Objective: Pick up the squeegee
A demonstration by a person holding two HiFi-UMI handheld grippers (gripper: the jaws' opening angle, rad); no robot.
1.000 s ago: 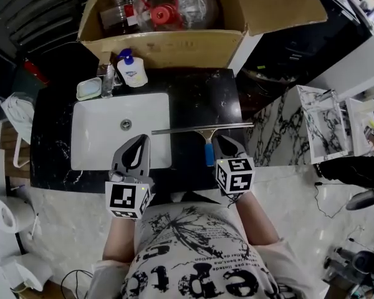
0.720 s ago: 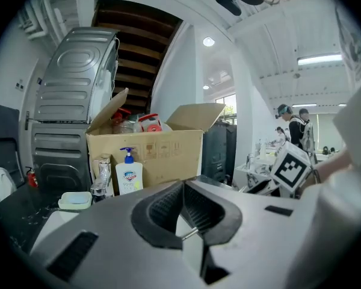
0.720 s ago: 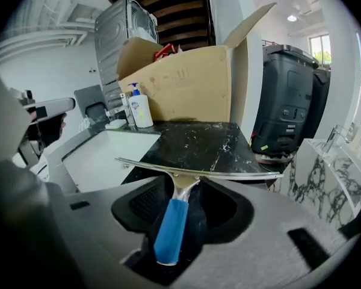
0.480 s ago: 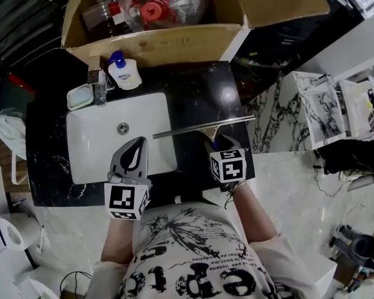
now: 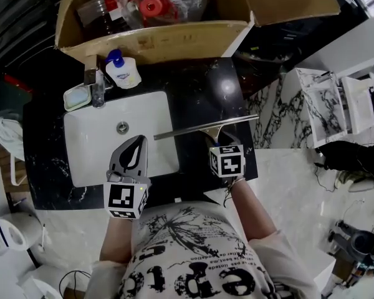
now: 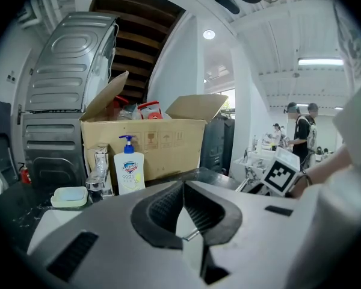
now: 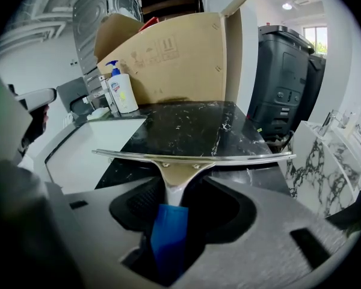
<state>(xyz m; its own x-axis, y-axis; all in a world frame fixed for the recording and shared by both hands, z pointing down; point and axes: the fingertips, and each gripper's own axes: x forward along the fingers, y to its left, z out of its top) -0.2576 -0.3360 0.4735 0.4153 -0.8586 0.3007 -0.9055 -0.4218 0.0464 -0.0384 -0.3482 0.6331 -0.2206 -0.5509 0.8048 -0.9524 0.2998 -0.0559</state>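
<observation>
The right gripper (image 5: 214,143) has come forward over the squeegee's (image 5: 206,127) blue handle, which showed bare a second ago. The cardboard box (image 5: 156,42) stands behind the black counter (image 5: 199,92), whose white sink (image 5: 90,151) lies at the left. The squeegee rests on the counter, its blade reaching the sink's edge. The right jaws stand slightly apart around its handle, with a dark gap on one side. The left gripper (image 5: 138,141) hovers over the sink, pressed together and empty. A soap bottle (image 5: 121,72) stands behind the sink.
</observation>
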